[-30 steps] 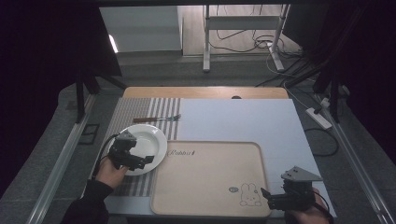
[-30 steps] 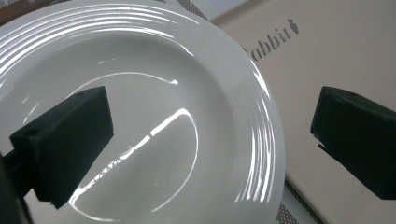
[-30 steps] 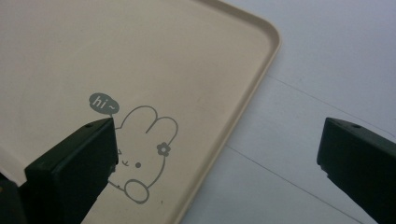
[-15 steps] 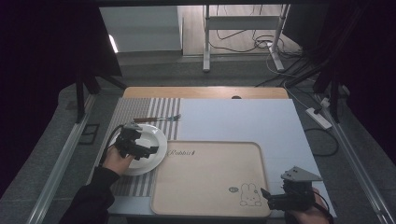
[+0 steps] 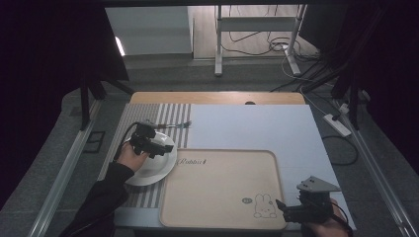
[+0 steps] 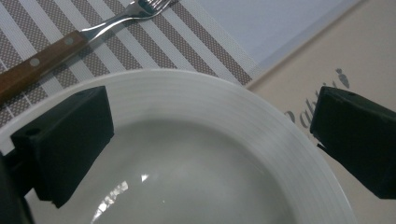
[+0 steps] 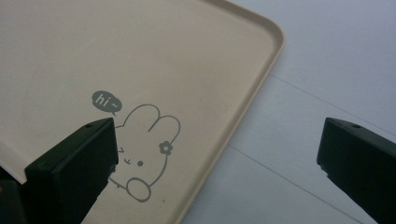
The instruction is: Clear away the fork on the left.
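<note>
While its jaws gape wide, the left hand-held gripper [image 6: 210, 154] hovers over the white plate [image 6: 196, 121], gripping nothing.

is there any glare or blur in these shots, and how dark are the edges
High view: both sides fall into deep black, while the table is evenly lit. Left gripper view: small bright glints sit in the bowl of the white plate, and the near black claw looks soft. Right gripper view: the tray is sharp, free of glare.

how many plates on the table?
1. A white plate lies on the striped placemat, left of the tray, under the open left gripper. None seems hidden.
</note>
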`<state>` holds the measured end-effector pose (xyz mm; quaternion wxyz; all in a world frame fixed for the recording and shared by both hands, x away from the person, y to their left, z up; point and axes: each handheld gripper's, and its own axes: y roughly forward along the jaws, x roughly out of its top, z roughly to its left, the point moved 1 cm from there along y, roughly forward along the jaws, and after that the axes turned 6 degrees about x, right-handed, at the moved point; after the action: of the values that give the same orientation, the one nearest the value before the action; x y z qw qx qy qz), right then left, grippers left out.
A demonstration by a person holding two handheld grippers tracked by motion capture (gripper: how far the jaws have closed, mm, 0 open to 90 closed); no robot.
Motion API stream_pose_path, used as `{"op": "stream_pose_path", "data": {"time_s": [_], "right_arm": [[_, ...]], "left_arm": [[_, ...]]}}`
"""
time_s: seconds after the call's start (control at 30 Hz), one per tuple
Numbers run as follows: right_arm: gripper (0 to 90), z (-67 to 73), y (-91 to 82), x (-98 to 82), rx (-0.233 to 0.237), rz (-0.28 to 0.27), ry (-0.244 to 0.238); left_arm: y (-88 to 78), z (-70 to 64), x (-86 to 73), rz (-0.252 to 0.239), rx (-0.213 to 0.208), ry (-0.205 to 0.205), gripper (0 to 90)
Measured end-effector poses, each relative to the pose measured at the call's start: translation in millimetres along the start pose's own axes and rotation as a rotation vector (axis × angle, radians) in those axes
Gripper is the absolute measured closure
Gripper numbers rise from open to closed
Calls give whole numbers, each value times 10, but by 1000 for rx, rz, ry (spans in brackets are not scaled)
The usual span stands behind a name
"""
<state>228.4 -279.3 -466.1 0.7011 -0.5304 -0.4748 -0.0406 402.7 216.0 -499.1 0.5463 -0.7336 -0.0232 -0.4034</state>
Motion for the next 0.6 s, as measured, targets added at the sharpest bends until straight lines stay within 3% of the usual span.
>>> {"op": "stream_pose_path", "data": {"time_s": [0.6], "right_arm": [[0,1,4,0,8,7,-5]], "left_arm": [[285,164,277,37,23,17,12]]}}
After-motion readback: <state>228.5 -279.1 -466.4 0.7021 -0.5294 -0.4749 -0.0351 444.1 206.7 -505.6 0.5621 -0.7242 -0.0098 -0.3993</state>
